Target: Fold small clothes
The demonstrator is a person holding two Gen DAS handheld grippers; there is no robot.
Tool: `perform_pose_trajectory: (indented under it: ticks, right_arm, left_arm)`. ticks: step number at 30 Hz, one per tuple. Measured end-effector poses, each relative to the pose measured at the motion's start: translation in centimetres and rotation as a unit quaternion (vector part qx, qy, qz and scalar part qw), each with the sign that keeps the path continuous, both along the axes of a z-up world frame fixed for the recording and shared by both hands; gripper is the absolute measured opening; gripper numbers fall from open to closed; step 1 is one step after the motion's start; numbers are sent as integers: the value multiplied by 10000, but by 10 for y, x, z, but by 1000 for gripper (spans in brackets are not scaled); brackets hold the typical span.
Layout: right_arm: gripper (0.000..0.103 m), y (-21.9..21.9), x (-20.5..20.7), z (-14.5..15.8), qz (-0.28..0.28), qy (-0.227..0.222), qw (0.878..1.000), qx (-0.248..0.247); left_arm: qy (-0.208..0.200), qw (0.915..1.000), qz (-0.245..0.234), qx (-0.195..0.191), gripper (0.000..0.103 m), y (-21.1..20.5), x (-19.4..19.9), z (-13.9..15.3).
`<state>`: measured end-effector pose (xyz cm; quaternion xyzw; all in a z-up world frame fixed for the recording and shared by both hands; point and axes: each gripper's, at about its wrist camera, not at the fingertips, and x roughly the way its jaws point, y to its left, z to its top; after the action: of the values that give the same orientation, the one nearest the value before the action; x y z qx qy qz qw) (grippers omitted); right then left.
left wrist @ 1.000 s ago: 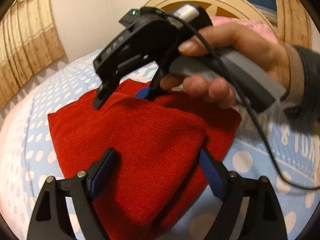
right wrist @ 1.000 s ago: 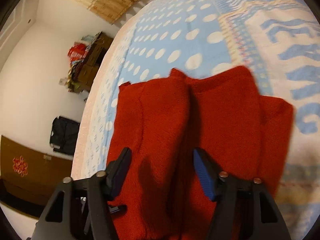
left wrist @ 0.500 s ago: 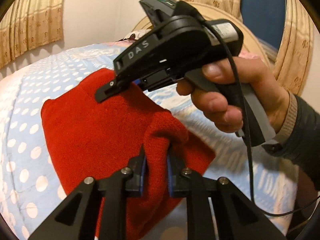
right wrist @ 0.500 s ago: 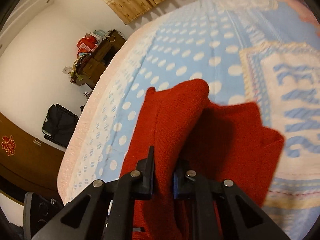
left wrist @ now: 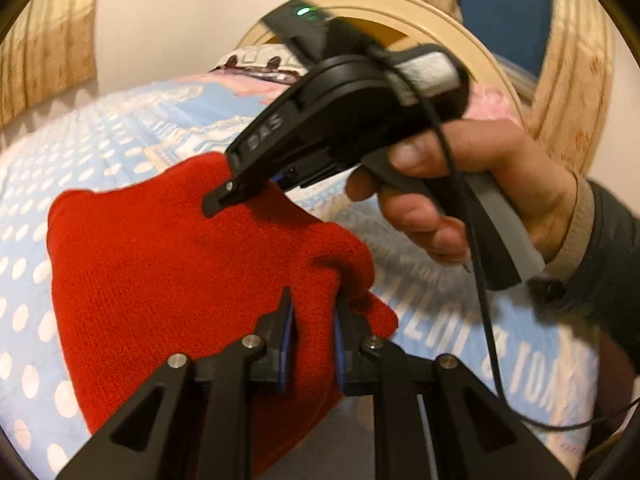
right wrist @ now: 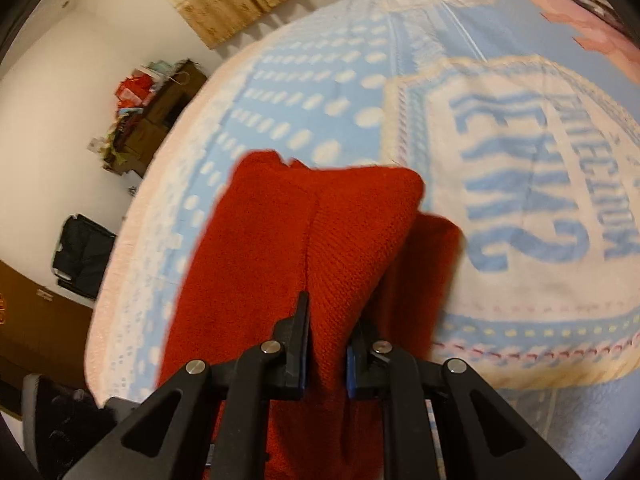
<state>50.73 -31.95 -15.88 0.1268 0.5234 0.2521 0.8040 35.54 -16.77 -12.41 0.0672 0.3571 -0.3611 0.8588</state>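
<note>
Left gripper (left wrist: 312,330): jaws, spread wide over the flat red knit garment (left wrist: 168,280) a second ago, now clamped on a pinched ridge of its near edge. Right gripper (right wrist: 328,344): likewise gone from open to closed on a fold of the garment, its tip seen from the left wrist view now at the far corner. Garment: formerly flat on the dotted blue bedspread (right wrist: 320,80), now drawn up off it in a raised fold between both grips, and the red shows further up each view
</note>
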Motion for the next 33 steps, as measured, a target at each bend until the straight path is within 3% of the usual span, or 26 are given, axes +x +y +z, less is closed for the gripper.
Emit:
perform_pose_trajectory:
  ticks: [3, 8, 10, 12, 13, 16, 19, 21, 25, 28, 33]
  right_arm:
    - [13, -11, -5, -7, -94, -33, 9999, 132]
    - [15, -20, -12, -8, -218, -62, 9995, 227]
    - [23, -23, -18, -2, -300, -119, 9991, 284]
    - [40, -32, -27, 12, -472, -315, 9979, 299]
    - [42, -36, -33, 20, -534, -447, 9970, 336]
    - [43, -36, -52, 45, -463, -749, 9939, 669]
    - [43, -13, -72, 62, 1, -915, 9915, 929]
    - [44, 7, -83, 57, 352, -717, 9914, 1033]
    - [44, 14, -101, 13, 57, -231, 9994, 270]
    - [43, -5, -121, -13, -40, -58, 9954, 960]
    - [43, -6, -127, -9, -89, -113, 9962, 859]
  left_arm:
    - [-197, 9997, -67, 120, 29, -7, -10, 3]
    - [-472, 9988, -93, 84, 66, -2, -29, 19]
    - [-686, 9976, 39, 18, 78, 9, -38, 28]
    - [-841, 9960, 287, -113, 89, 27, -42, 34]
    - [-902, 9947, 459, -172, 97, 38, -42, 37]
    - [-1104, 9874, 1107, -249, 100, 70, -31, 38]
    - [-887, 9833, 1561, -296, 100, 96, -12, 29]
    - [-683, 9815, 1772, -251, 100, 104, -1, 16]
    - [-286, 9843, 1744, -27, 100, 99, 2, -10]
    - [-231, 9875, 1557, 120, 100, 97, -8, -23]
    - [-24, 9912, 1201, 552, 101, 83, -18, -34]
